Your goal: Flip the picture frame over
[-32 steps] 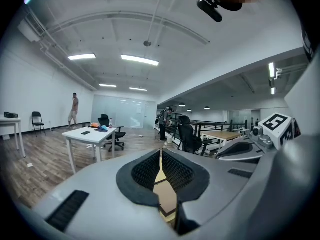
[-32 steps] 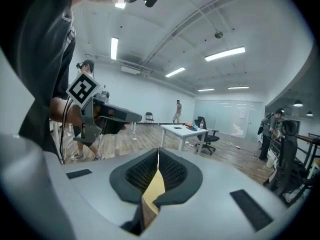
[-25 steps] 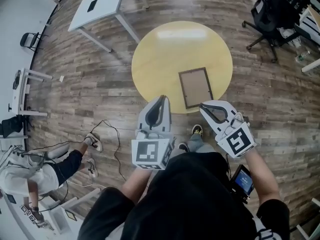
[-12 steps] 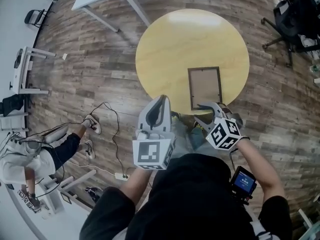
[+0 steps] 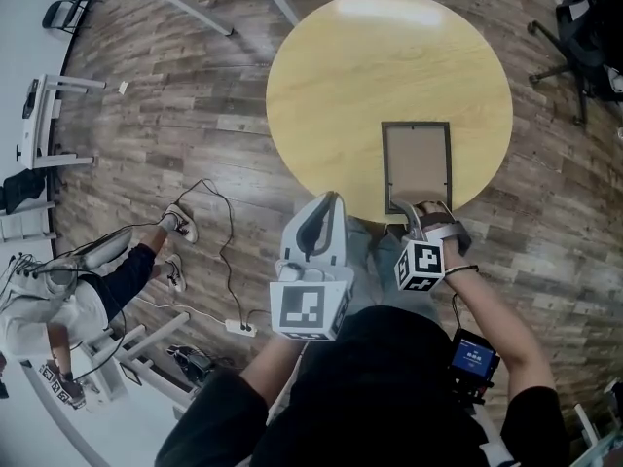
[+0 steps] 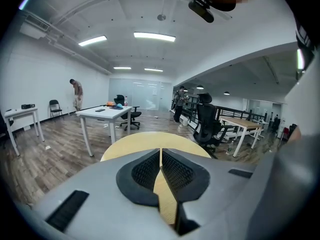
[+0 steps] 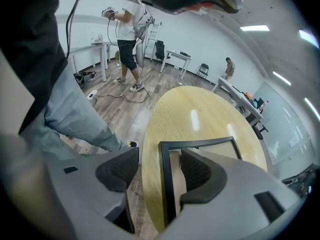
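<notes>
A dark-rimmed picture frame (image 5: pixel 417 166) lies flat on the round yellow table (image 5: pixel 370 66), close to its near edge. My right gripper (image 5: pixel 421 208) points steeply down at the frame's near short side. Its jaws are opening. In the right gripper view the frame's rim (image 7: pixel 197 145) runs between the right gripper's (image 7: pixel 159 159) jaws: one finger hangs over the frame's panel, the other over the table's edge, and neither pad presses on it. My left gripper (image 5: pixel 326 207) hovers left of the frame, before the table's rim, shut with nothing between its fingers (image 6: pixel 160 156).
A person (image 5: pixel 88 300) sits on the wood floor at the left, with a cable and power strip (image 5: pixel 238 326) nearby. An office chair (image 5: pixel 584 17) stands at the far right. Another person (image 7: pixel 127 39) stands near white desks behind me.
My right gripper has dropped to the frame's near edge, rolled over, and gone from shut to wide open. The left gripper has sunk a little. The table now sits closer in the head view.
</notes>
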Motion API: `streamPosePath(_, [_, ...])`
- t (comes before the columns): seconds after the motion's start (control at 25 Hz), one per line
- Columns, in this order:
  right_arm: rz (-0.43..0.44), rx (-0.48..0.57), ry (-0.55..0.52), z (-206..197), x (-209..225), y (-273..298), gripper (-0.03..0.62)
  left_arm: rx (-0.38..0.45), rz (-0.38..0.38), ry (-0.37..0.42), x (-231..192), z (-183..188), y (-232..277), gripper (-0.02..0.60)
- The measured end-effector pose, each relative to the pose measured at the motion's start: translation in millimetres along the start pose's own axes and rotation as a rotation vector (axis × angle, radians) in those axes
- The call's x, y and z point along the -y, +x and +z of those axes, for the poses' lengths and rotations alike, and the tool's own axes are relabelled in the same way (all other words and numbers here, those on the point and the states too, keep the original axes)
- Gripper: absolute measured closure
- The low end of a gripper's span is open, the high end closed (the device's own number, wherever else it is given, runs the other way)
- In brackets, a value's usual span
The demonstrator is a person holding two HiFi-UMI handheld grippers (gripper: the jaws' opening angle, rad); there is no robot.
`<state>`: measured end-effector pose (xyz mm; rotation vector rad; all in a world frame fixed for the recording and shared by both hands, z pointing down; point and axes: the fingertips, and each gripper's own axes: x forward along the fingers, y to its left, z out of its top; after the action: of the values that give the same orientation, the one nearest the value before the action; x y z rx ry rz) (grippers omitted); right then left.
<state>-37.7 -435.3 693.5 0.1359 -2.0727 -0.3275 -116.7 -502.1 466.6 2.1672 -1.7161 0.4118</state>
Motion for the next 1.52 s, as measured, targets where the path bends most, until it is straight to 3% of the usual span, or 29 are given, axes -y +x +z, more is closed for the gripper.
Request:
streamPosePath(0.2, [-0.027, -0.021, -0.132, 3.0, -17.4, -1.7, 0.344, -0.015, -0.021, -0.003, 4.4, -3.0, 5.2, 0.548])
streamPosePath(0.32, [-0.110, -0.055, -0.270, -2.7, -18.8, -0.7, 0.349, -0.006, -0.051, 0.014, 13.4, -2.8, 7.9, 0.548])
streamPosePath(0.4, [-0.154, -0.056, -0.308, -5.5, -16.5, -2.3, 0.430, -0.004, -0.059, 0.017, 18.2, -0.8, 7.7, 0.548])
streamPosePath(0.6, [-0.159, -0.039, -0.308, -6.3, -23.5, -10.2, 0.473, -0.001, -0.070, 0.054, 23.2, -0.1, 1.8, 0.548])
streamPosePath(0.84, [-0.180, 0.067, -0.194, 25.7, 4.0, -56.1, 0.509, 0.030, -0.040, 0.064, 19.1, 12.3, -6.9, 0.548])
streamPosePath(1.04, [-0.230, 0.252, 0.063, 69.6, 58.0, -109.8, 0.514, 0.058, -0.011, 0.076, 11.2, 30.4, -15.2, 0.548])
streamPosePath(1.24, [-0.223, 0.513, 0.431, 91.4, 107.9, -163.8, 0.515, 0.094, 0.007, 0.095, 13.3, 49.3, -24.8, 0.548])
streamPosePath(1.52, [-0.209, 0.827, 0.980, 58.7, 154.4, -200.1, 0.514, 0.115, -0.026, 0.131, 25.9, 58.8, -28.4, 0.548])
